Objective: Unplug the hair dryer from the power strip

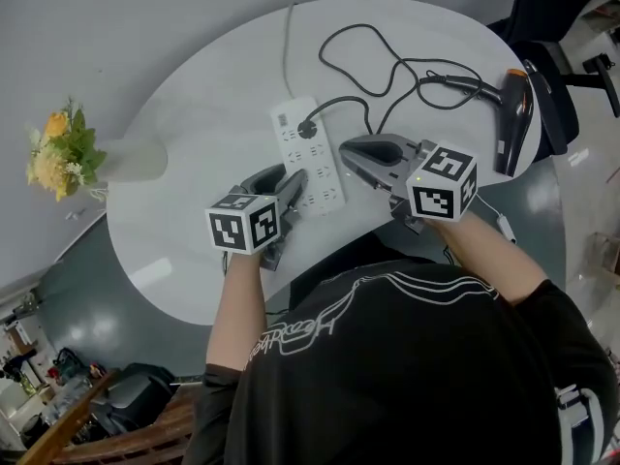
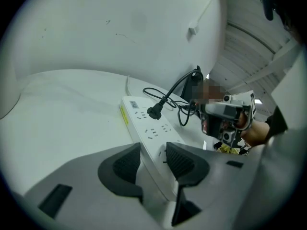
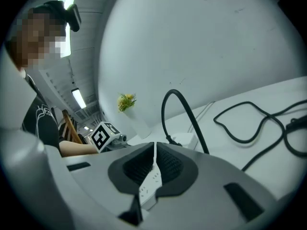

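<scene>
A white power strip [image 1: 308,153] lies mid-table with the black plug [image 1: 312,124] in its far end. The plug's black cable [image 1: 387,71] loops right to the black hair dryer [image 1: 513,114] at the table's edge. My left gripper [image 1: 286,184] stands open over the strip's near left corner. In the left gripper view the strip [image 2: 144,123] runs between the pads [image 2: 125,166] and the plug [image 2: 154,112] is ahead. My right gripper [image 1: 347,148] is shut and empty just right of the strip, its tips [image 3: 154,147] pointing at the plug's cable [image 3: 180,99].
A white vase [image 1: 131,160] with yellow flowers [image 1: 60,148] stands at the table's left edge. The strip's white lead [image 1: 288,46] runs off the far edge. A black chair [image 1: 560,95] sits behind the hair dryer. The near table edge [image 1: 194,303] is close to my body.
</scene>
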Action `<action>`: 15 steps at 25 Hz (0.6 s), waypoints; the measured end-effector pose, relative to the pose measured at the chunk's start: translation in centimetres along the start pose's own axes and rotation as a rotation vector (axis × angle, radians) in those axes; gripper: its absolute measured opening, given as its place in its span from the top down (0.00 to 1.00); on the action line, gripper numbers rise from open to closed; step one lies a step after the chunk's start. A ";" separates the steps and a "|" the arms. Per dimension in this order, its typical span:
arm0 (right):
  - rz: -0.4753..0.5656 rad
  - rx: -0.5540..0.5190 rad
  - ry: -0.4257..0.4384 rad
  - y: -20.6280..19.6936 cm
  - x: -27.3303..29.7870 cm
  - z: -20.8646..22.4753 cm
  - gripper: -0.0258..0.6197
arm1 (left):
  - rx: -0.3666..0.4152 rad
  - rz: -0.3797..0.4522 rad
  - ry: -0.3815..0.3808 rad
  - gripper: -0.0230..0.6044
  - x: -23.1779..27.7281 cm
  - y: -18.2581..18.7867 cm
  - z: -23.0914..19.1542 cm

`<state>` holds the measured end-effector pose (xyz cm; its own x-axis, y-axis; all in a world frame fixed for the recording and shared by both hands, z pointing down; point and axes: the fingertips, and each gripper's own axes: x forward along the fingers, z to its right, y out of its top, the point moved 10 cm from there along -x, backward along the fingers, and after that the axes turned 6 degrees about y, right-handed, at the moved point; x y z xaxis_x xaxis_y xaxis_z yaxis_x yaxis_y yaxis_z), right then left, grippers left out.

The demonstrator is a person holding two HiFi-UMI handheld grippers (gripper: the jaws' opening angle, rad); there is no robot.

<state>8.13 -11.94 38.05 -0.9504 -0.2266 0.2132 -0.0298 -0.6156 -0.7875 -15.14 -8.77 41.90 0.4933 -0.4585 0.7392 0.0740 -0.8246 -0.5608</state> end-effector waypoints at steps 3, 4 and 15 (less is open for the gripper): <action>0.008 -0.107 -0.014 0.7 1.7 0.6 0.96 | 0.012 -0.022 0.012 0.69 0.0 0.2 0.1; -0.005 -0.150 -0.022 0.8 2.3 0.8 0.96 | 0.014 -0.026 0.011 0.69 0.1 0.2 0.0; -0.111 -0.403 -0.086 1.5 6.4 1.5 0.87 | -0.013 -0.020 0.016 0.69 0.1 0.0 -0.2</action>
<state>2.44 -15.43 39.11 -0.9059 -0.2483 0.3430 -0.2649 -0.2997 -0.9165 -15.24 -8.87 42.06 0.4779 -0.4471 0.7561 0.0727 -0.8377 -0.5413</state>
